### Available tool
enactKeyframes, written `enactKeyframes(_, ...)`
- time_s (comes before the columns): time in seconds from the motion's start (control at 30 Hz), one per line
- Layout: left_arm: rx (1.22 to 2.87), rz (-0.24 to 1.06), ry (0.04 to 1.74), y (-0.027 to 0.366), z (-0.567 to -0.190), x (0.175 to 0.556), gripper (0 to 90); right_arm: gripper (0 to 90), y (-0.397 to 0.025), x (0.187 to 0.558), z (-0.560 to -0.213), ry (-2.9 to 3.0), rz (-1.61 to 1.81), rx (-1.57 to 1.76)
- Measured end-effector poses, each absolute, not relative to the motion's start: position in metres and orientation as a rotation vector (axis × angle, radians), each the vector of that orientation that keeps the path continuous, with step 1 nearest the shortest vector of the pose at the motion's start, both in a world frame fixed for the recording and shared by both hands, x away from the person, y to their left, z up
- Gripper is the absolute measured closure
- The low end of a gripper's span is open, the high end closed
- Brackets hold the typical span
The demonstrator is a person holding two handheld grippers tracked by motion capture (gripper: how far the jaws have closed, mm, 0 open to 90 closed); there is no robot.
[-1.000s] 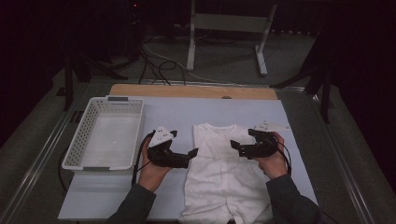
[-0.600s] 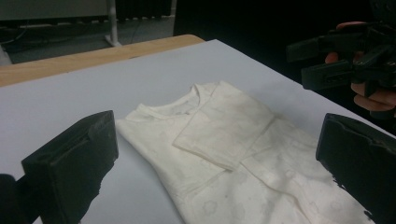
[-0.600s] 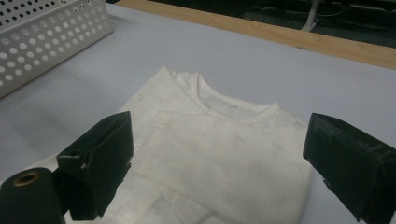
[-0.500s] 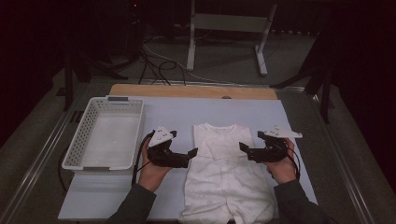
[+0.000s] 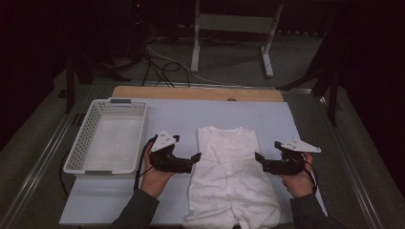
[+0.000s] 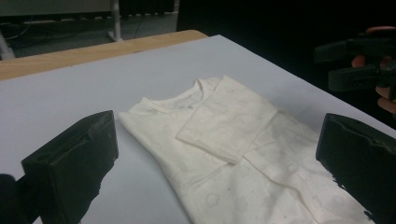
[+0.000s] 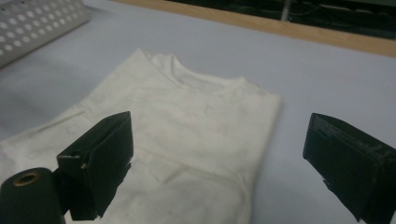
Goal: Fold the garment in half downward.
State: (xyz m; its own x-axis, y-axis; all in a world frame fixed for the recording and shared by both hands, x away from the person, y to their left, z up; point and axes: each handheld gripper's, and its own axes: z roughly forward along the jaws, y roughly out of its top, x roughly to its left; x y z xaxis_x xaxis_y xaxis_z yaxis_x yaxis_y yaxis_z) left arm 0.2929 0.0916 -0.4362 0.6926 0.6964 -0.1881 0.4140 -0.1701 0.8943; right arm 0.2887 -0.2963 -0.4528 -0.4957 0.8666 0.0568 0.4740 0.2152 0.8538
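Flanking the white baby suit (image 5: 232,176), your left gripper (image 5: 195,158) and right gripper (image 5: 259,159) both gape wide, holding nothing. You hold them beside its edges, probably to fold it toward the basket (image 5: 107,138).

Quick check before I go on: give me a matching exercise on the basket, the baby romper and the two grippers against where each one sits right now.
Things:
1. white basket
2. baby romper
3. left gripper
4. right gripper

Places:
A. flat in the middle of the mat
B. open, at the romper's left edge
C. far left of the table
D. open, at the romper's right edge

Pairs: 1-C, 2-A, 3-B, 4-D
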Motion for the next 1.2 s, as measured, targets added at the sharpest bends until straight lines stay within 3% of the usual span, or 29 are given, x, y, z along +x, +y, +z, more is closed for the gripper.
enactKeyframes(0.27,1.821,0.325,0.881,0.089,-0.443,0.285,0.0,9.1,-0.308,0.273,-0.468,2.065,1.167,1.307)
enactKeyframes(0.63,1.859,0.303,0.905,0.089,-0.463,0.273,0.1,16.6,-0.315,0.244,-0.493,2.156,1.073,1.336)
enactKeyframes(0.87,1.921,0.251,0.928,0.084,-0.480,0.269,0.5,28.8,-0.322,0.234,-0.500,2.171,1.049,1.351)
enactKeyframes(1.2,2.018,0.239,0.994,0.073,-0.500,0.265,13.0,44.7,-0.322,0.238,-0.510,2.191,1.011,1.414)
